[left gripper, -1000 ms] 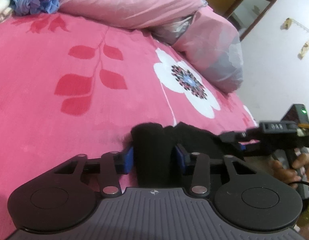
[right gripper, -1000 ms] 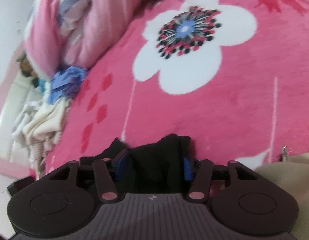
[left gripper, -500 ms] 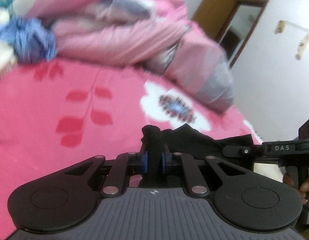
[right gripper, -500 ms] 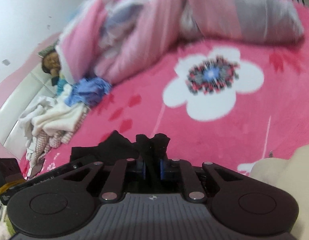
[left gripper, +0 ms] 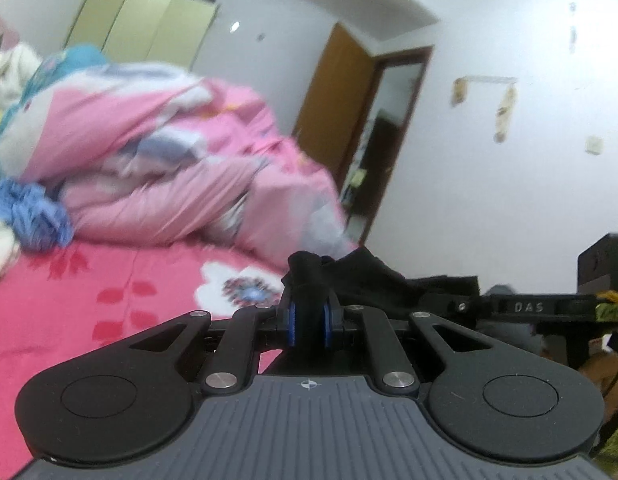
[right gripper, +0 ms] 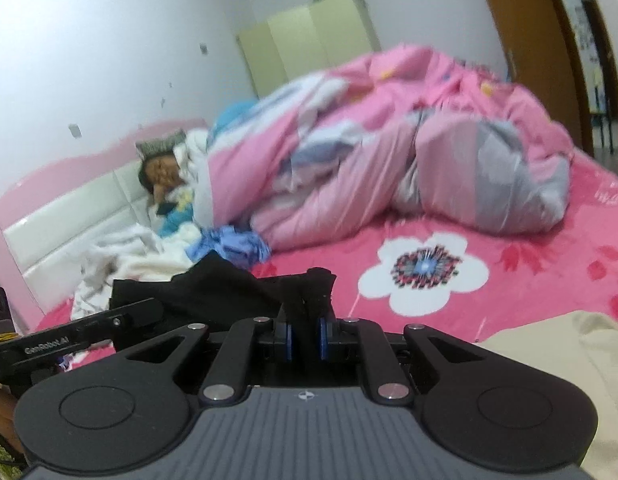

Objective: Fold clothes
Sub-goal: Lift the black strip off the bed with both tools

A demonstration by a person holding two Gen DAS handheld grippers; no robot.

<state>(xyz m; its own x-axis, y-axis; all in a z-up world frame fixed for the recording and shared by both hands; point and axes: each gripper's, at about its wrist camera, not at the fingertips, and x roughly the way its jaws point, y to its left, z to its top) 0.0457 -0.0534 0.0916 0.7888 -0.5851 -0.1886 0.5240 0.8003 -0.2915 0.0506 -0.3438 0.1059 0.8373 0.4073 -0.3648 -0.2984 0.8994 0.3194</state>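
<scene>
Both grippers hold a black garment up over the pink flowered bed.

In the left wrist view the left gripper point(left gripper: 308, 326) has its fingers point(left gripper: 289, 326) nearly closed, pinching a bunched edge of the black garment point(left gripper: 361, 276) at frame centre; the cloth stretches right toward the other tool. In the right wrist view the right gripper point(right gripper: 304, 338) fingers point(right gripper: 322, 338) are likewise clamped on the garment, which spreads to centre left. Behind lie the bed point(right gripper: 529, 280), a pink quilt point(right gripper: 389, 152) and a blue cloth point(right gripper: 233, 242).

both wrist cams low, facing bed point(left gripper: 109, 312), shared quilt point(right gripper: 389, 140)
</scene>
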